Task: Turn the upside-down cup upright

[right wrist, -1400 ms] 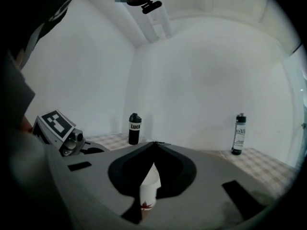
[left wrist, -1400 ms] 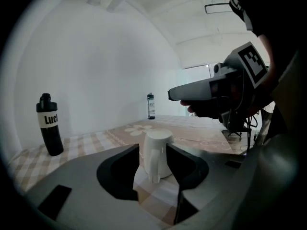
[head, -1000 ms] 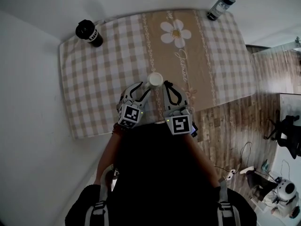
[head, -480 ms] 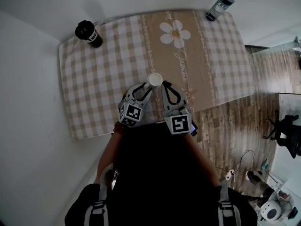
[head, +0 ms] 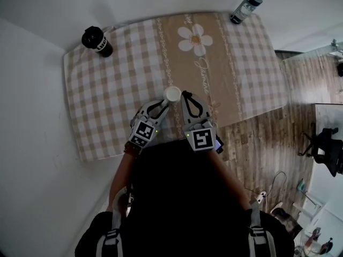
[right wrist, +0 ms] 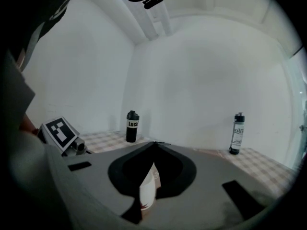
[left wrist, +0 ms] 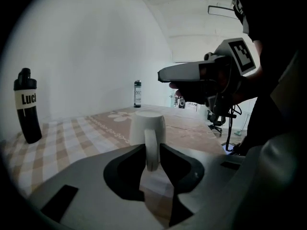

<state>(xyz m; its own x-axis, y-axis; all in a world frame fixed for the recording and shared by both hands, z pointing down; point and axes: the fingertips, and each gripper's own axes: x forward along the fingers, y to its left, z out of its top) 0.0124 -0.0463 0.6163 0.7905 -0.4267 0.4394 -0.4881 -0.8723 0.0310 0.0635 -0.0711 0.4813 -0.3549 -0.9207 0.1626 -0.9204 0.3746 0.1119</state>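
A white cup (head: pixel 172 93) stands upside-down on the checked tablecloth (head: pixel 107 100) near the front edge. In the left gripper view its handle (left wrist: pixel 151 150) faces me. My left gripper (head: pixel 162 105) points slightly downward; its jaws are closing with the handle between them, and both pads lie against its sides. My right gripper (head: pixel 184 96) hovers just right of the cup, shut and empty, its tips meeting (right wrist: pixel 154 143). Part of the cup (right wrist: pixel 147 188) shows below them. The right gripper (left wrist: pixel 165 74) also hangs above the cup in the left gripper view.
A black bottle (head: pixel 97 40) stands at the table's far left corner. A clear bottle with a dark cap (head: pixel 244 7) stands at the far right corner. A daisy print (head: pixel 195 39) marks the cloth's beige middle strip. Right of the table lie wooden floor and an office chair (head: pixel 324 149).
The left gripper's jaws have narrowed onto the cup's handle. The cup and the right gripper have kept their places.
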